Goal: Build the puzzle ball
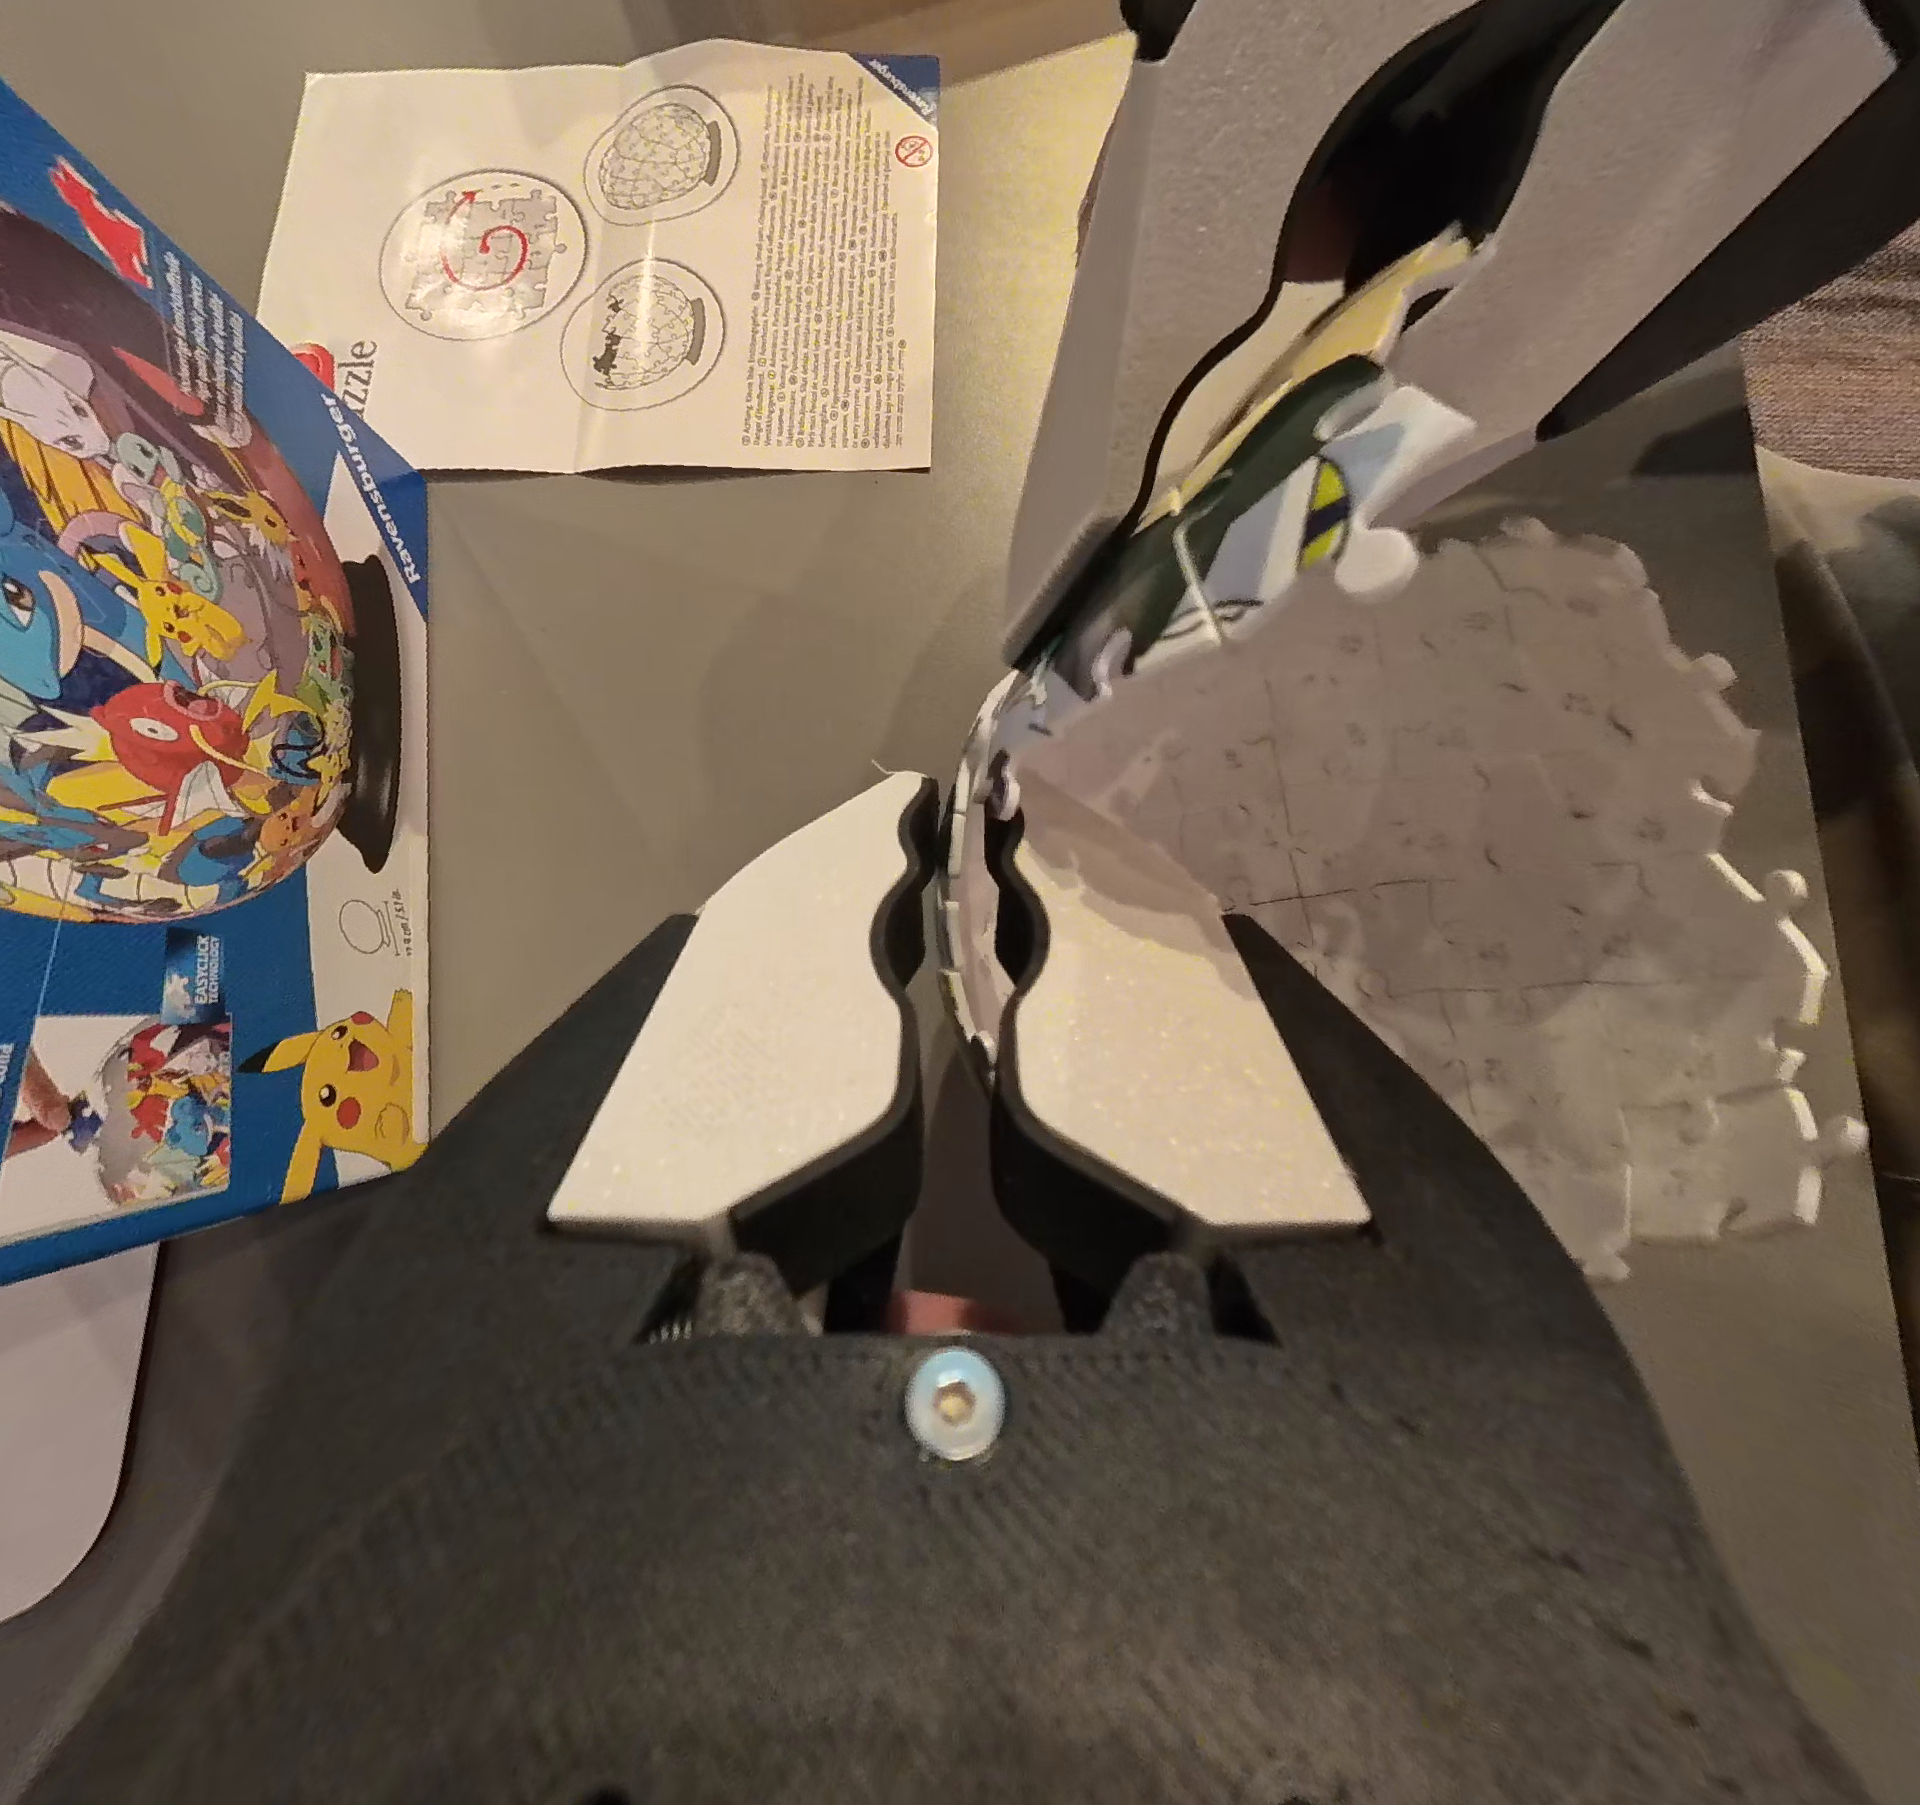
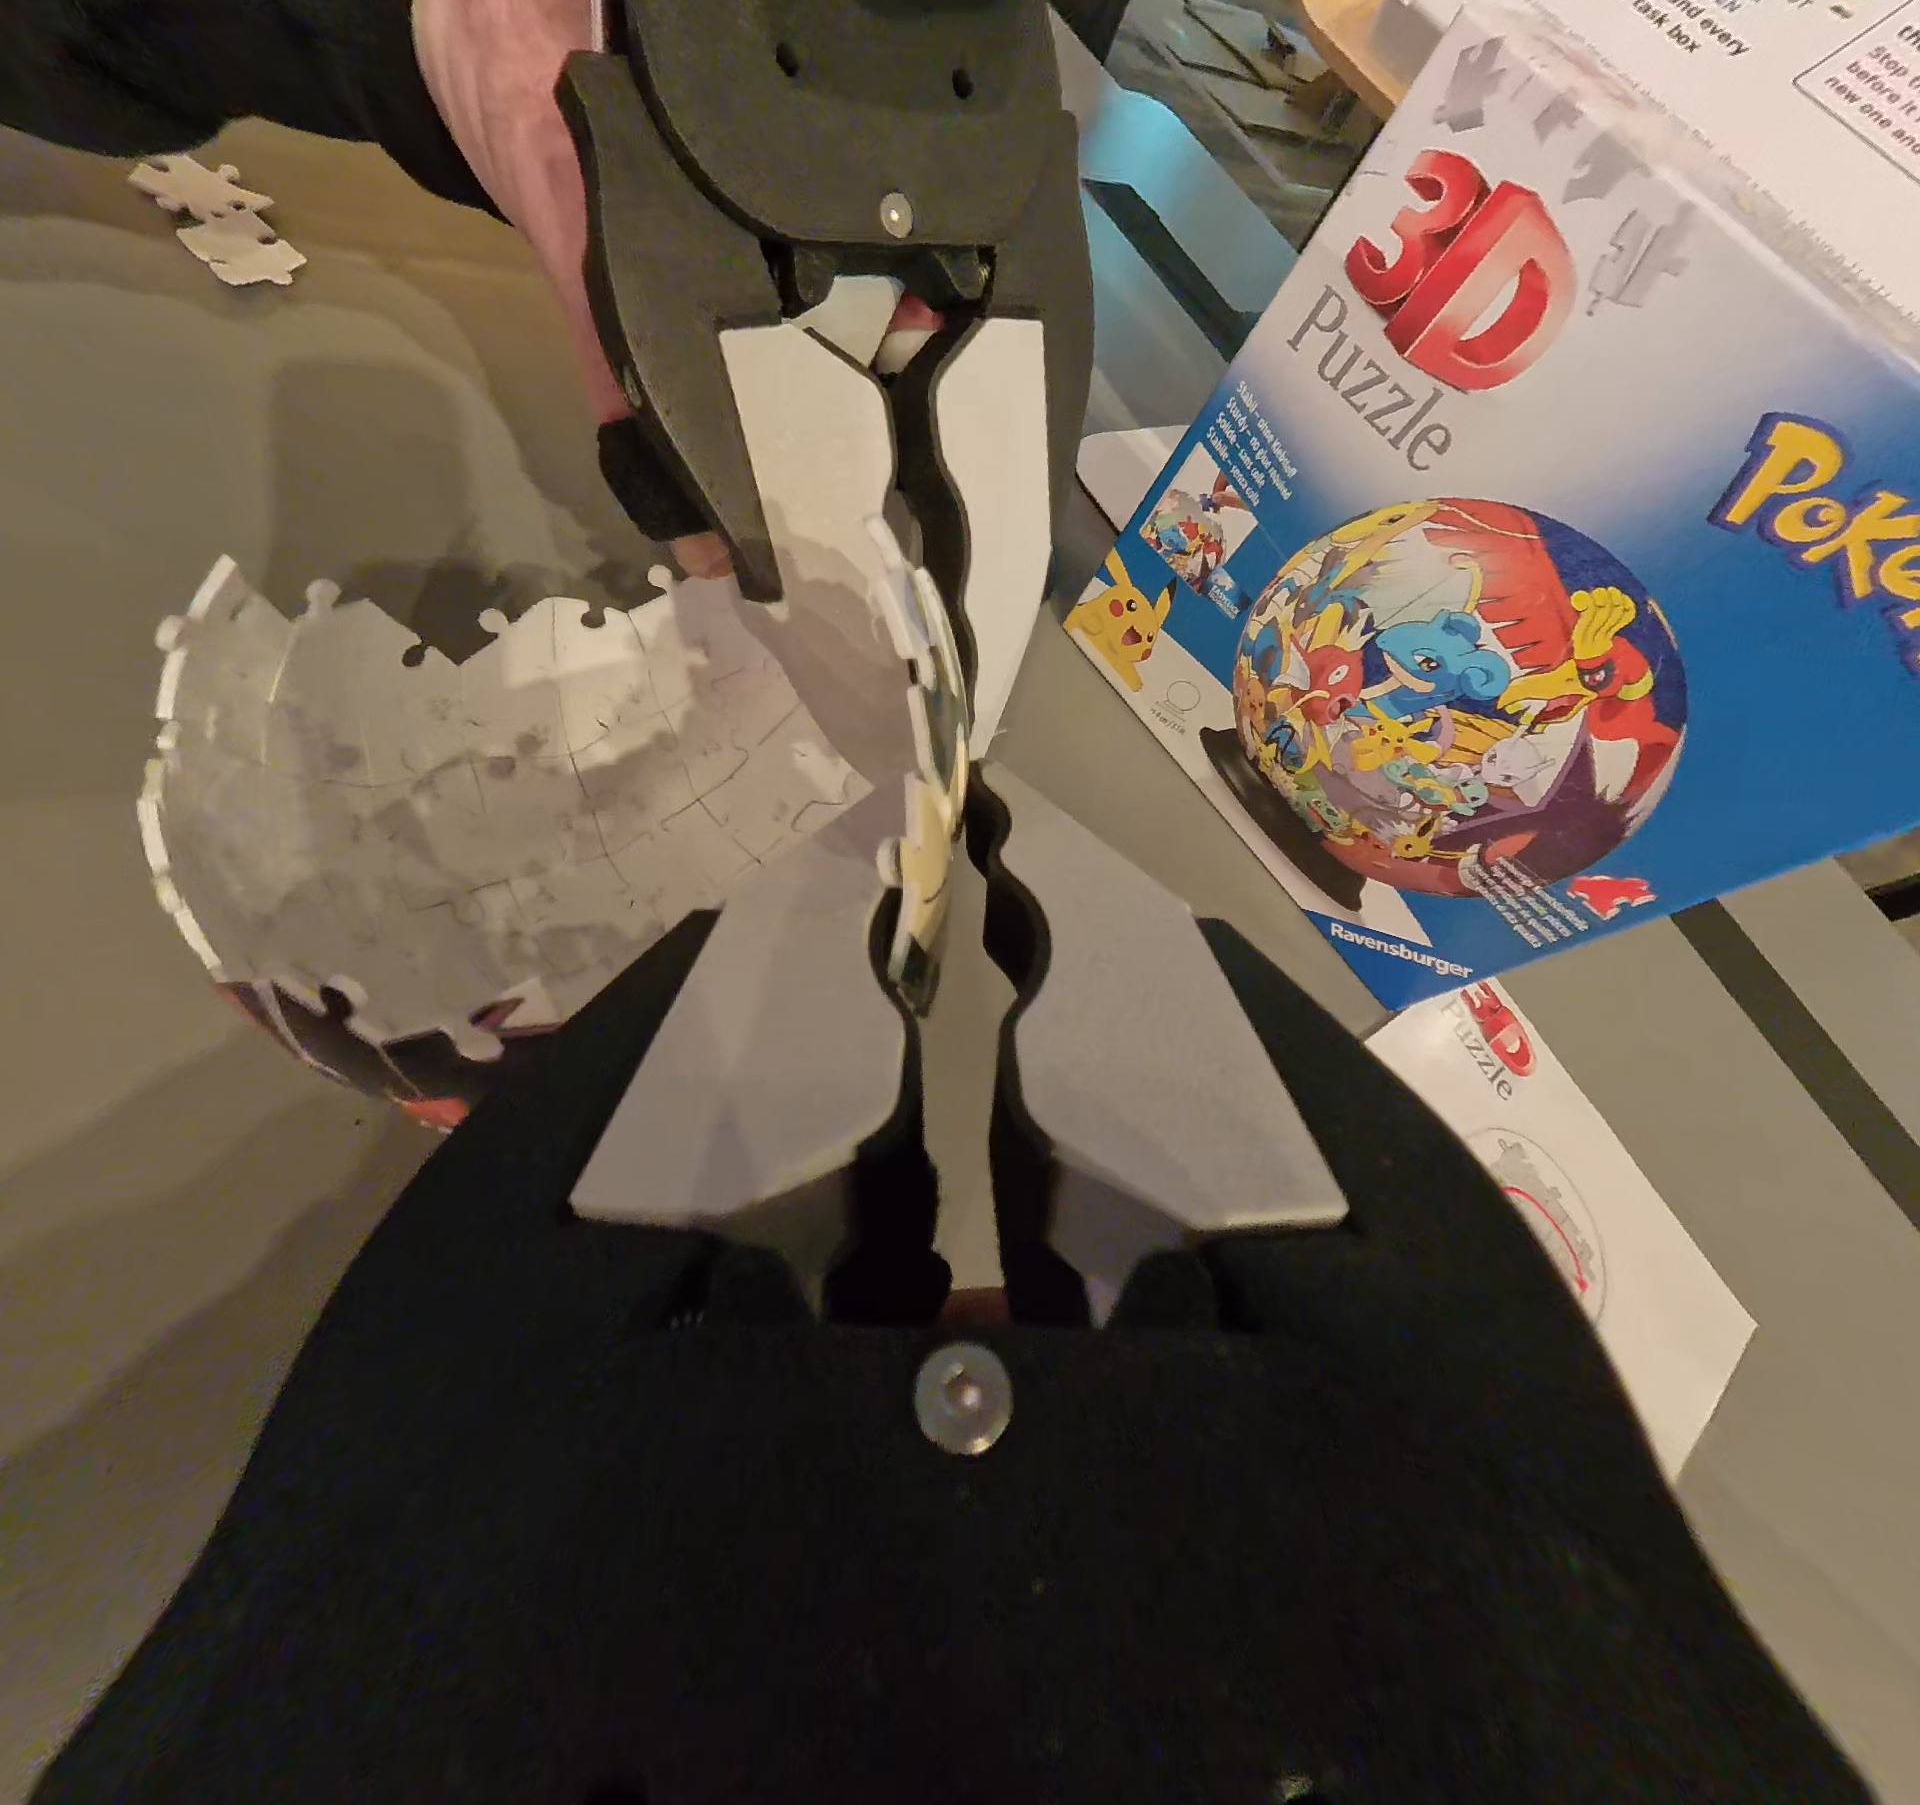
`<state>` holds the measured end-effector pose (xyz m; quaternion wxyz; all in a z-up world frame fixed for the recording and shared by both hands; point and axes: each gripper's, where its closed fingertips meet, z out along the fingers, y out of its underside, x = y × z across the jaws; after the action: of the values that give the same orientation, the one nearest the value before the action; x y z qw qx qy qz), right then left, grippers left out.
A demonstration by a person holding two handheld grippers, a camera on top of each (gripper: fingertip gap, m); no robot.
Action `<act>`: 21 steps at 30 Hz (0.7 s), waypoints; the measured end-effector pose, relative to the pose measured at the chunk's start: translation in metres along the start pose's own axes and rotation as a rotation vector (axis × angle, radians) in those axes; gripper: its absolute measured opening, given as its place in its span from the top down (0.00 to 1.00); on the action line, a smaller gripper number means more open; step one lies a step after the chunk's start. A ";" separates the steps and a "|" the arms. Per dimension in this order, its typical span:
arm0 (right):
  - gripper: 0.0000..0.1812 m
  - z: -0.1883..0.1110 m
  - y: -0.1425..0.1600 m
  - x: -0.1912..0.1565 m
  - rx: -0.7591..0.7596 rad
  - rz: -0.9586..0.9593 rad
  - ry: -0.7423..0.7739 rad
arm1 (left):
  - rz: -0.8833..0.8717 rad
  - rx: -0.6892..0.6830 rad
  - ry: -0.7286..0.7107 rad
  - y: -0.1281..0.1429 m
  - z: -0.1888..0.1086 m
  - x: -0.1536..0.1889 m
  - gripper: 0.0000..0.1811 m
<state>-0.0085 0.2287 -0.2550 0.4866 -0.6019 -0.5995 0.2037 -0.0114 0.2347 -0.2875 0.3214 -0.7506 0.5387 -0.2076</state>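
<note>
Pinching shell [image 2: 447, 779] rim with left gripper [image 2: 940, 633]; right gripper [image 2: 951, 908] clamps piece [image 2: 925, 882] edge-on, just beside that rim.

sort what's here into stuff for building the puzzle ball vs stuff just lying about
In use:
- half-built curved shell of white-backed puzzle pieces
- left gripper, shut on the shell's rim
- right gripper, shut on the rim too

Lying about:
- blue printed puzzle box
- folded white instruction leaflet
- two loose white pieces
- grey table
</note>
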 end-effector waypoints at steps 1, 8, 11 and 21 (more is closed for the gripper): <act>1.00 0.000 0.000 0.000 0.002 0.006 -0.003 | -0.002 0.001 0.002 0.000 0.000 0.000 0.96; 1.00 0.001 0.004 0.002 -0.007 0.010 0.000 | -0.007 -0.006 0.004 0.000 0.002 -0.001 0.95; 1.00 0.002 0.004 0.002 -0.011 0.015 0.004 | -0.013 -0.003 0.005 -0.001 0.002 -0.001 0.96; 0.99 0.002 0.006 0.007 -0.007 0.026 0.028 | -0.048 -0.002 0.013 -0.002 0.004 -0.003 0.97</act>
<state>-0.0057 0.2366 -0.2586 0.4901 -0.6142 -0.5854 0.1995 -0.0083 0.2392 -0.2892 0.3120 -0.7622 0.5230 -0.2197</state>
